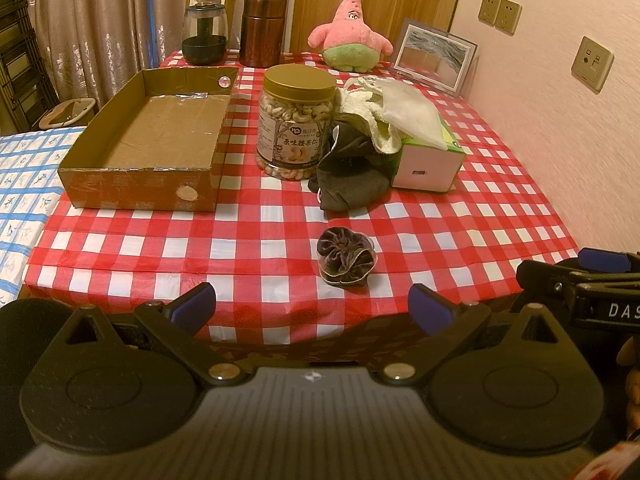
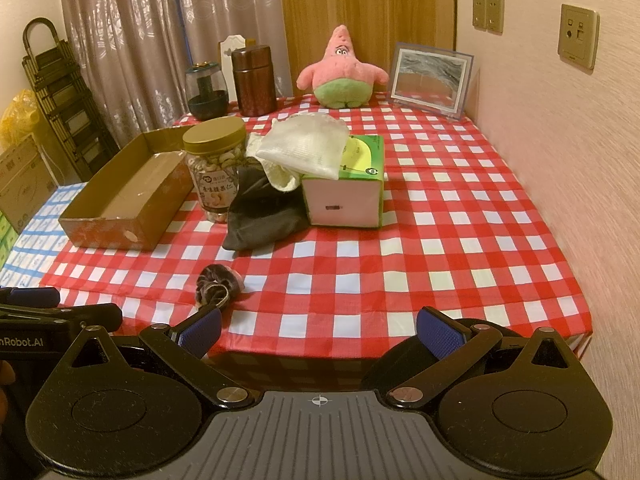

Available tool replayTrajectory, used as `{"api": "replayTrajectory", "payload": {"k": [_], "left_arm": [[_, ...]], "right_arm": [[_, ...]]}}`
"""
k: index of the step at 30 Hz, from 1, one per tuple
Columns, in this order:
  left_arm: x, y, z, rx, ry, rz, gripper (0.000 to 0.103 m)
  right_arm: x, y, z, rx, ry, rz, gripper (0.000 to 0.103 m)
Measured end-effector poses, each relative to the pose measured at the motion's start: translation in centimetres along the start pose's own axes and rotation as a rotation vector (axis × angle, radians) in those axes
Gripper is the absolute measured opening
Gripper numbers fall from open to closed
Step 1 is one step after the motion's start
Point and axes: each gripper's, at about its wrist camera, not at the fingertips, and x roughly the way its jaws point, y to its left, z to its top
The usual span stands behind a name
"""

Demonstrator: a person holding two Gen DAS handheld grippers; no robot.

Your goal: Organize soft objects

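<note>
Velvety scrunchie [image 1: 345, 261], matt cardboard box [image 1: 136, 192], glossy checked tablecloth [image 1: 460, 216].

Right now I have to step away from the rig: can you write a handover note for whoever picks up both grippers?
Left gripper: open, empty, held back at the near table edge.
Right gripper: open, empty, also at the near edge.
Brown cardboard tray: at the table's left, nothing in it.
Dark velvet scrunchie: alone on the red checked tablecloth, nearest the grippers.
Dark grey cloth and white mesh cloths: piled against the green tissue box, beside the gold-lidded cashew jar.
Pink star plush: at the far edge.
Done: nothing sorted.
Left: probably move the soft items into the tray, scrunchie first.
</note>
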Motion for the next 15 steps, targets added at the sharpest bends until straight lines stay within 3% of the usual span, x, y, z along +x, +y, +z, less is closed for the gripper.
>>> {"api": "replayTrajectory", "payload": {"k": [15], "left_arm": [[0.00, 0.00, -0.02, -0.001, -0.001, -0.001, 0.102]], "right_arm": [[-0.10, -0.13, 0.09, 0.000, -0.001, -0.002, 0.103]]}}
